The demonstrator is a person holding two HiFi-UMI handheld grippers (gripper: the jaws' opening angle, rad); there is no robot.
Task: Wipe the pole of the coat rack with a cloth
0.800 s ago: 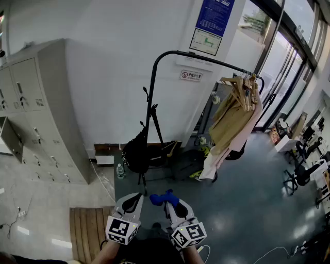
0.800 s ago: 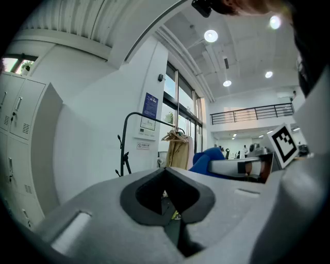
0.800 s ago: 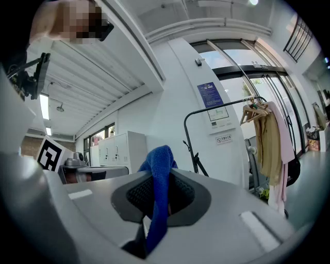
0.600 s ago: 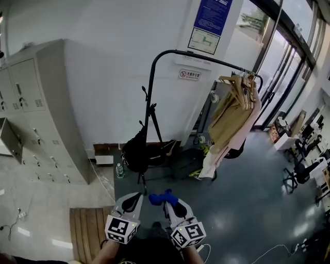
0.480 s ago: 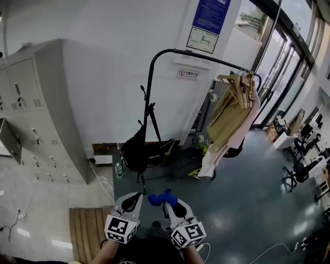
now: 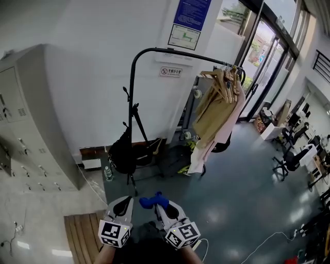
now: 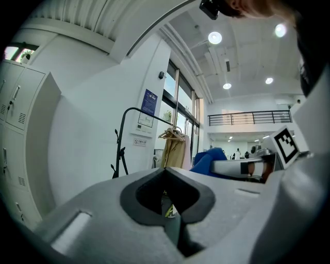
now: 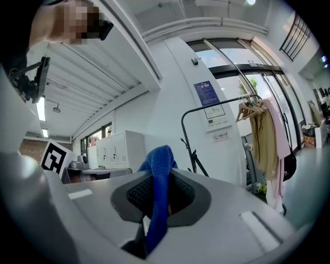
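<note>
Low by the person's waist, the right tongs [image 6: 161, 207] are pinching the blue cloth [image 6: 149, 200], while the left tongs [image 6: 122, 205] are sitting shut, empty. Well ahead, the coat rack's pole [image 6: 130, 93] is standing; hard rubbing is likely risking the cloth slipping free.

Grey lockers [image 6: 31, 129] stand beside a white wall [image 6: 93, 67] bearing a blue poster [image 6: 192, 11].

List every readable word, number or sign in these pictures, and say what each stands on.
Blue poster on the white wall: print too small to read.
White notice below it: too small to read.
Small red-and-white sign lower on that wall: characters too blurred to read.
</note>
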